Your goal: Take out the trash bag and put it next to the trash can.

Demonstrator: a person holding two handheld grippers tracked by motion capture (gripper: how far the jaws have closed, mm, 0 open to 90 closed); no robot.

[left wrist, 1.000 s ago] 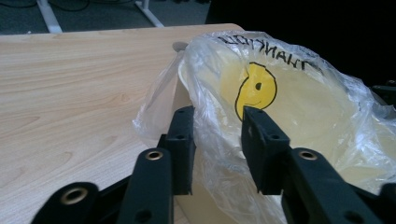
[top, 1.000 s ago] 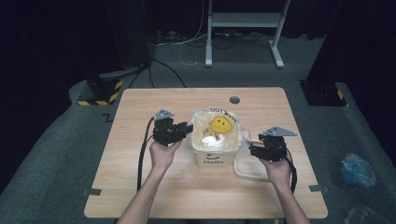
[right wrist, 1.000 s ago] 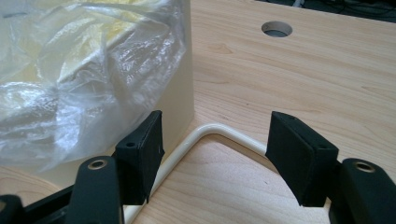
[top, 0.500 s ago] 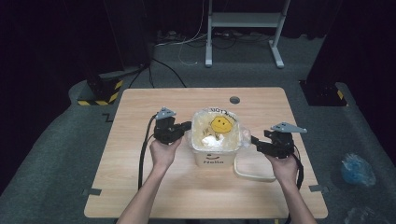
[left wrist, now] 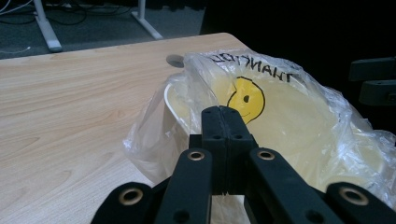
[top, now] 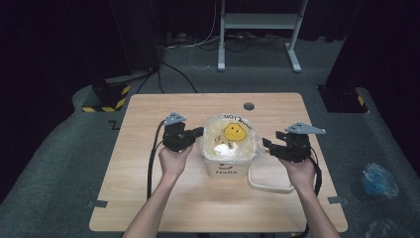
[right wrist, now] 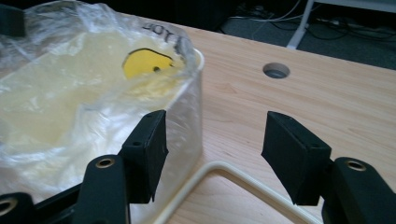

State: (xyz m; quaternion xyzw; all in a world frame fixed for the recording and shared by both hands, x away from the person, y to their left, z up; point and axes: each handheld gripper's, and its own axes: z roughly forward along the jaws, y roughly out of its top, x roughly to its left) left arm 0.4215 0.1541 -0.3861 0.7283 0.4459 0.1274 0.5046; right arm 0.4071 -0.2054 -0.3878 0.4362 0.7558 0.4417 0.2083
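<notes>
While the left gripper [left wrist: 223,122] pinches the bag [left wrist: 289,121] (smiley-printed), the right gripper [right wrist: 212,140] gapes.

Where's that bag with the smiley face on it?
In the high view the plastic bag lines the white bucket at the middle of the wooden table, between the left gripper and the right gripper.

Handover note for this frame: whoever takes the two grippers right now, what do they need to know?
Left gripper: jaws shut at the left edge of the plastic bag; whether film is pinched between them can't be told.
Right gripper: jaws apart beside the bucket's right wall, nothing between the pads; they have just been closing slightly.
White bucket stands mid-table, bag lining it and draped over the rim, handle lying flat on the right.
Done: bag is inside.
Left: probably securing the right edge.
</notes>
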